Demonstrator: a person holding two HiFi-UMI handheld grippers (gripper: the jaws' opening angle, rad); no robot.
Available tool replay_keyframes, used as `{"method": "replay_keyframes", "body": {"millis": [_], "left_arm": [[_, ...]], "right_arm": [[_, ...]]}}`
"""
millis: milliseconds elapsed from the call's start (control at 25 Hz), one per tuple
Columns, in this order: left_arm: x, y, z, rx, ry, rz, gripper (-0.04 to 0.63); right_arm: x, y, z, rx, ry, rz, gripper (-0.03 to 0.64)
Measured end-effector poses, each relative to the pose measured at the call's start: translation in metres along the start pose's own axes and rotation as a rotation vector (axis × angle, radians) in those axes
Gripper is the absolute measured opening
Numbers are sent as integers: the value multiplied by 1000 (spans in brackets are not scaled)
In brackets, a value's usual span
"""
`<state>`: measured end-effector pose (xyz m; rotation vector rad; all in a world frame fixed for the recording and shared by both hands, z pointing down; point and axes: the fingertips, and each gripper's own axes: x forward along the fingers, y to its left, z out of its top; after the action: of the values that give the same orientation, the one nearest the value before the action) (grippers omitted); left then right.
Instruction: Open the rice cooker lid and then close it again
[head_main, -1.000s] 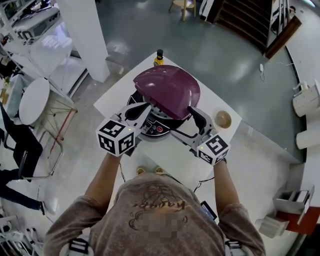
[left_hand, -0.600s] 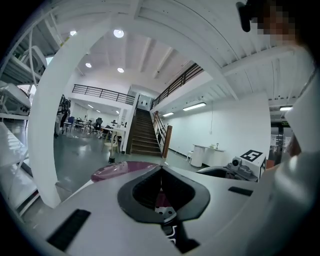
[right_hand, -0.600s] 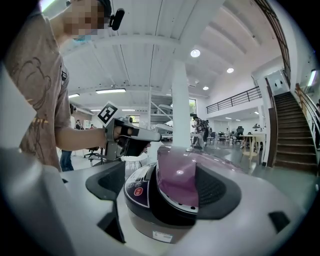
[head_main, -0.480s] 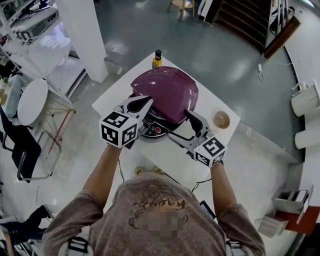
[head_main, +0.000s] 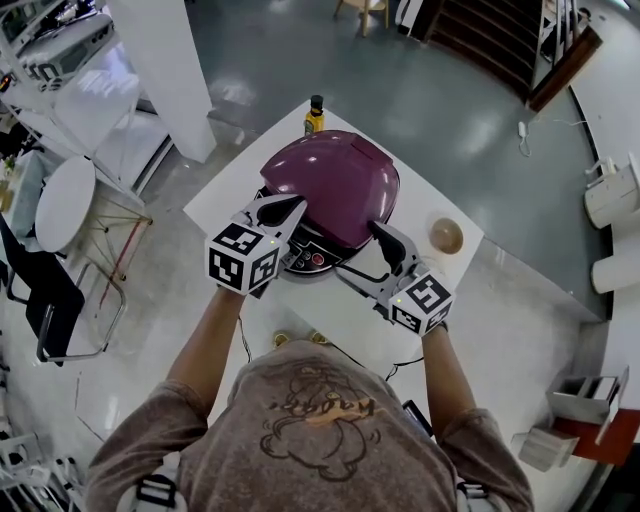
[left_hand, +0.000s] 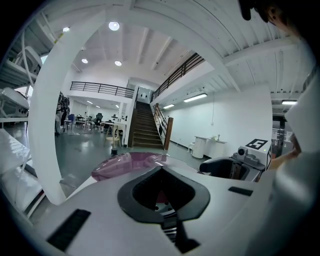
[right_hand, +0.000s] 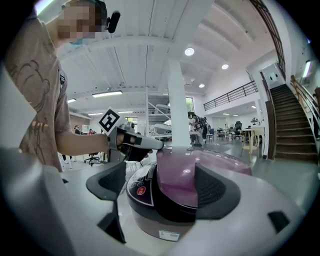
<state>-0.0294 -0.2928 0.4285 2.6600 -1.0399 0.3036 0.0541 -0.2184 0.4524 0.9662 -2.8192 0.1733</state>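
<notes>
The rice cooker (head_main: 318, 250) stands on the white table (head_main: 335, 312), and its purple lid (head_main: 335, 180) lies down on the body. My left gripper (head_main: 290, 207) is shut with nothing in it; its tip rests at the lid's left front edge, above the control panel (head_main: 312, 258). In the left gripper view the lid (left_hand: 127, 165) shows just past the closed tips (left_hand: 162, 169). My right gripper (head_main: 365, 255) is open beside the cooker's right front, not touching it. In the right gripper view the cooker (right_hand: 165, 210) sits beyond the spread jaws (right_hand: 162, 185), with the left gripper (right_hand: 135, 142) against the lid.
A yellow bottle with a black cap (head_main: 316, 113) stands at the table's far corner. A small tan bowl (head_main: 446, 237) sits on the table to the right of the cooker. A white pillar (head_main: 165, 70) and a round white table (head_main: 65, 200) are to the left, on the floor.
The lid has come down from a raised tilt onto the cooker body. My left gripper followed it down at its left edge. The right gripper barely moved.
</notes>
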Motion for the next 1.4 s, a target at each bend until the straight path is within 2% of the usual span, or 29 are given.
{"method": "replay_keyframes", "body": {"millis": [1120,1400], "left_arm": [[14,4,-54,27,283,-28,20],[14,3,-56,18,323,-41,20]], "right_arm": [[8,4,-38,52,100,4,419],[7,4,-40,48,100,0,416]]}}
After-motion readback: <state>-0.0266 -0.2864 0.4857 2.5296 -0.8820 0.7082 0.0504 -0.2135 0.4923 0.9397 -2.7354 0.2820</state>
